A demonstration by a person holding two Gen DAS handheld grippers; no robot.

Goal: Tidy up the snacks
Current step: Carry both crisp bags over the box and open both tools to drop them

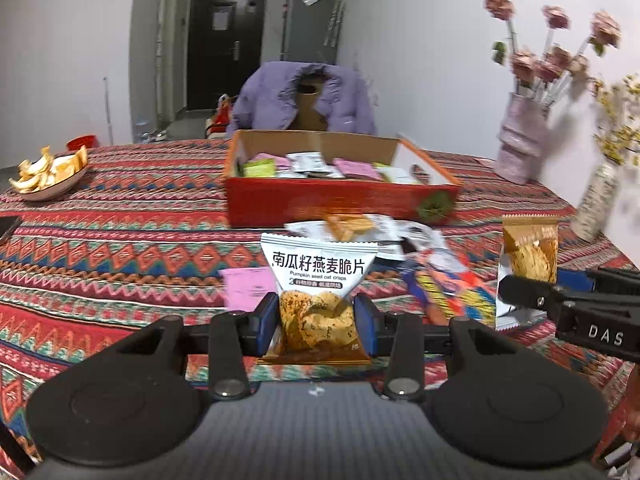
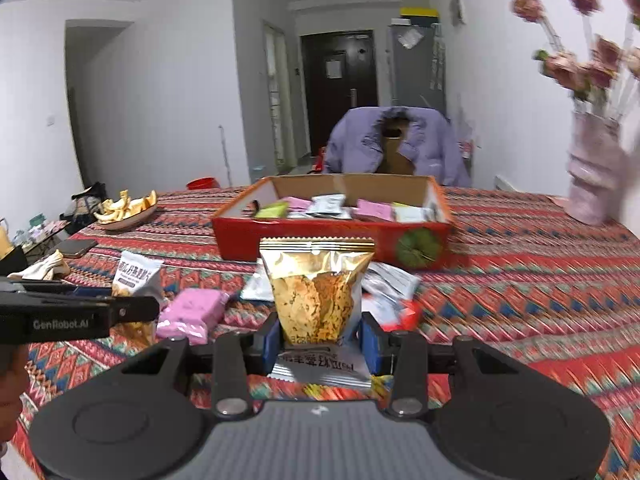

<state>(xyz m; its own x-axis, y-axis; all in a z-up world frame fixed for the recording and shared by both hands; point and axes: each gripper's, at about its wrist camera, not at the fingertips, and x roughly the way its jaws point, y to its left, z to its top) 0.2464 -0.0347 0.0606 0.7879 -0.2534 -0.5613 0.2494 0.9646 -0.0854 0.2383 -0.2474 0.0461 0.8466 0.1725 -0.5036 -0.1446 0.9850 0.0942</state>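
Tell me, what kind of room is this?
Probably a home dining room: a table with a patterned cloth, a vase of flowers, a jacket over a chair and a front door behind.

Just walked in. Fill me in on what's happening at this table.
A person is sorting snacks with a gripper in each hand. The left gripper is clamped on a white packet of pumpkin seed oat crisps, and the right gripper is clamped on a second crisps packet, which looks upside down. Both are lifted in front of the red cardboard box, which already holds several small packets. More snacks, among them a pink packet, lie loose on the patterned tablecloth.
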